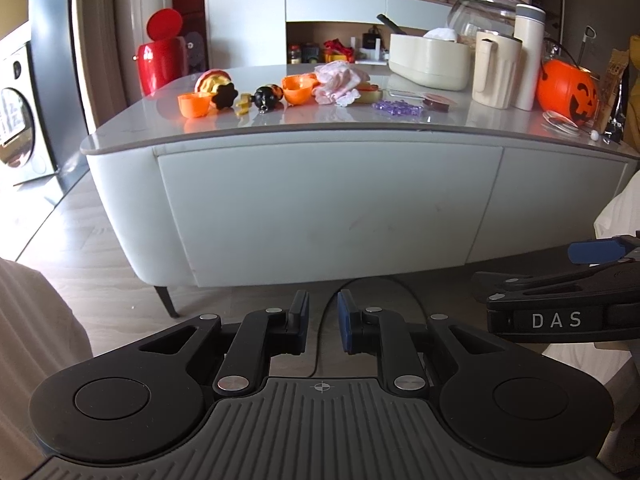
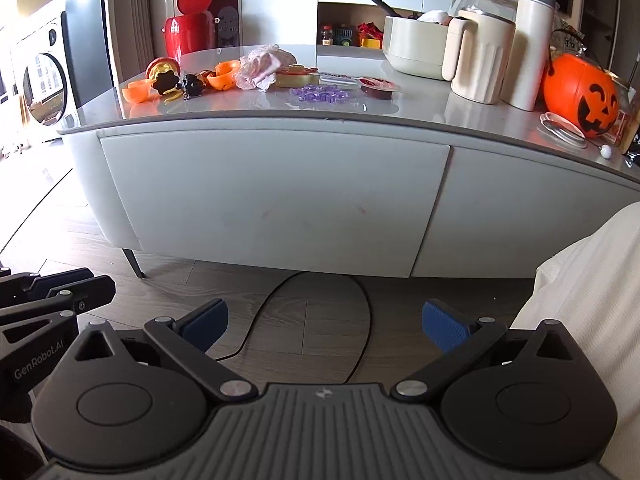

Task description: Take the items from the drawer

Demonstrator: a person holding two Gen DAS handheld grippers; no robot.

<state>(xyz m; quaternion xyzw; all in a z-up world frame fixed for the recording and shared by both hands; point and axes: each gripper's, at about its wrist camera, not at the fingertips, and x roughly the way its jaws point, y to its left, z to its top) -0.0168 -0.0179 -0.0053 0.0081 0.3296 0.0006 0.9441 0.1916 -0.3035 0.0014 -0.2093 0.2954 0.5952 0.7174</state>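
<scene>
Table: low, pale, rounded; stands on the wood floor, facing both grippers. Top crowded with toys and kitchenware.

Drawer: the wide flat panel in the table's front, flush and closed; no handle visible, so it probably opens by a press or an edge pull. The task's items, if inside, are hidden.

Pumpkin pail: orange, at the top's right end, beside the tall cream jug.

Right gripper: fingers spread wide, holding nothing; held low, well short of the drawer, likely ready to catch the panel's edge.

Left gripper: pads drawn close with a narrow gap, nothing between them; also low and back from the drawer.

Cable: black, looped on the floor below the table.

Toys: orange cups, black and yellow pieces, clustered top left.

Step, judged: approach; drawer unopened.
</scene>
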